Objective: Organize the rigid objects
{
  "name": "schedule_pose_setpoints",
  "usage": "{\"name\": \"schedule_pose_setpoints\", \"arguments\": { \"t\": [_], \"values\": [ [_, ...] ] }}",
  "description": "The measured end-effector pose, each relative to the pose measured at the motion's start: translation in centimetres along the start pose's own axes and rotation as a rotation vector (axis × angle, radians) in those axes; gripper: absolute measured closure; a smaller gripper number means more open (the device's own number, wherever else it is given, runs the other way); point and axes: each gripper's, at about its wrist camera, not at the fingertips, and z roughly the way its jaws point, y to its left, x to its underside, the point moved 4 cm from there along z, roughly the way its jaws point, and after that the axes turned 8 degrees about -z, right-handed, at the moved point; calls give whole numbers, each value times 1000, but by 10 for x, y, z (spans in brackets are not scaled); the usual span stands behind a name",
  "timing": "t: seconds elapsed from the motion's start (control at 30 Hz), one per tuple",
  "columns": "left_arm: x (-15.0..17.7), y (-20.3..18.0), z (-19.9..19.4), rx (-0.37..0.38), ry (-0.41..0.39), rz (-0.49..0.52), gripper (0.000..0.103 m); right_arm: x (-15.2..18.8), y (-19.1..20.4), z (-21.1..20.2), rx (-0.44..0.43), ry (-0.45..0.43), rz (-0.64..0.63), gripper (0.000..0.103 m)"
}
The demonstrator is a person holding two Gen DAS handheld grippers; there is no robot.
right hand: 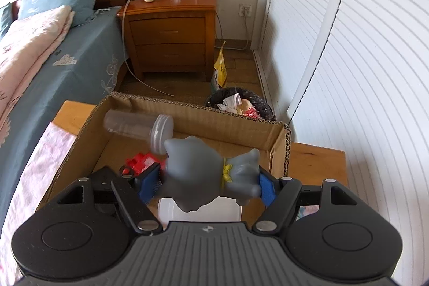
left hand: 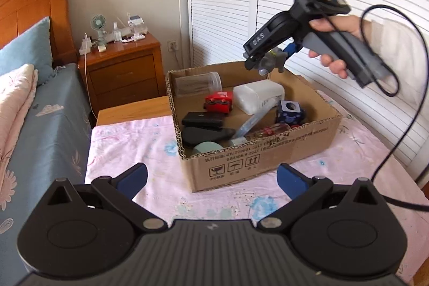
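Note:
An open cardboard box (left hand: 254, 152) stands on a pink floral cloth (left hand: 128, 146). It holds a clear jar (left hand: 198, 83), a red toy car (left hand: 218, 101), a white container (left hand: 258, 95), a blue cube (left hand: 291, 111), a black case (left hand: 202, 121) and more. My left gripper (left hand: 213, 178) is open and empty, just in front of the box. A hand holds my right gripper (left hand: 268, 62) above the box's far right corner. In the right wrist view that gripper (right hand: 209, 185) is shut on a grey toy figure (right hand: 203, 165), above the box (right hand: 230, 122), jar (right hand: 134, 122) and car (right hand: 139, 162).
A wooden nightstand (left hand: 123, 69) with a small fan and clutter stands behind the box, and a bed (left hand: 40, 111) runs along the left. White louvered doors (left hand: 321, 4) close off the right. A black waste bin (right hand: 241, 103) sits on the floor beyond the box. A black cable (left hand: 396, 125) hangs at the right.

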Motion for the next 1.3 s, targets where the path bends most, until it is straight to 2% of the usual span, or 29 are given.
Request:
{"name": "schedule_pose_setpoints", "arguments": {
  "t": [0.1, 0.17, 0.23, 0.5, 0.63, 0.87, 1.3],
  "values": [
    [-1, 1, 0, -2, -8, -5, 1, -6, -4, 12, 4, 4, 26, 21],
    [-1, 1, 1, -18, -17, 1, 1, -8, -5, 13, 0, -8, 42, 8],
    [0, 2, 2, -34, -18, 4, 1, -8, -5, 10, 1, -24, 43, 3],
    [2, 1, -1, -26, -26, -13, 1, 2, -5, -13, 21, -30, 39, 0],
    [4, -1, -2, -52, -22, -10, 1, 14, 0, -27, 38, -17, 51, 0],
    [12, -4, -7, -136, -26, 6, 1, 54, 16, -62, 49, -6, 85, 0],
    [18, -12, -19, -150, 4, -51, 1, 155, 55, -119, 152, -21, 172, 0]
  ]
}}
